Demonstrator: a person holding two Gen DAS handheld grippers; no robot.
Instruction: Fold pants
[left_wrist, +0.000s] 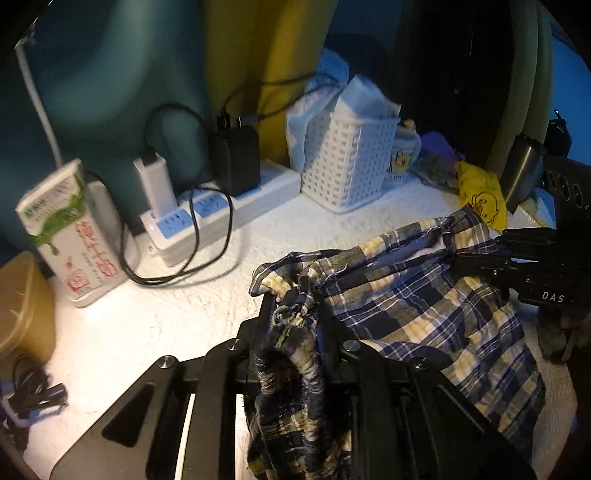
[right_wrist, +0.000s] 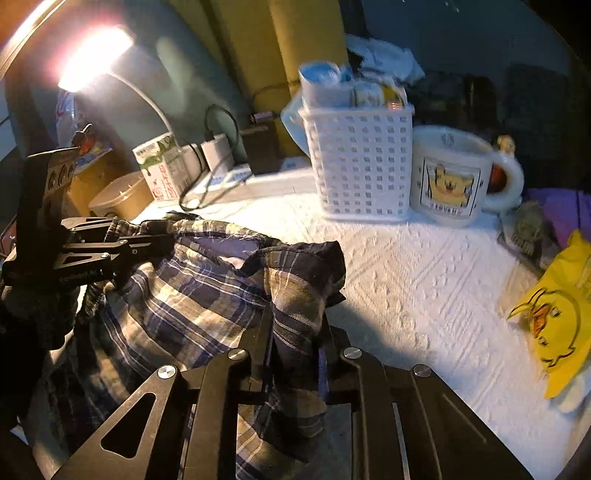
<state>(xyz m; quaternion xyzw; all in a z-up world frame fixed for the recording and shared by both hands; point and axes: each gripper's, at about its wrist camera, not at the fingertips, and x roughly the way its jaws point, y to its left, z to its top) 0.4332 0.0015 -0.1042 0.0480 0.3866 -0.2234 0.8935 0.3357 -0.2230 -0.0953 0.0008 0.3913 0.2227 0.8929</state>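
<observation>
Both grippers were clamped on the plaid pants (left_wrist: 424, 306): left gripper (left_wrist: 293, 306) nearly closed on a bunched edge, right gripper (right_wrist: 295, 325) nearly closed on another fold. Pants lay crumpled on the white cloth (right_wrist: 424, 273), near the basket (right_wrist: 362, 162).

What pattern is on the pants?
Navy, white and pale-yellow plaid pants, clearest in the left wrist view.

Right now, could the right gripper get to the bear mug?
Probably not yet: the right gripper is shut on the plaid pants. The white cloth toward the bear mug looks unobstructed.
</observation>
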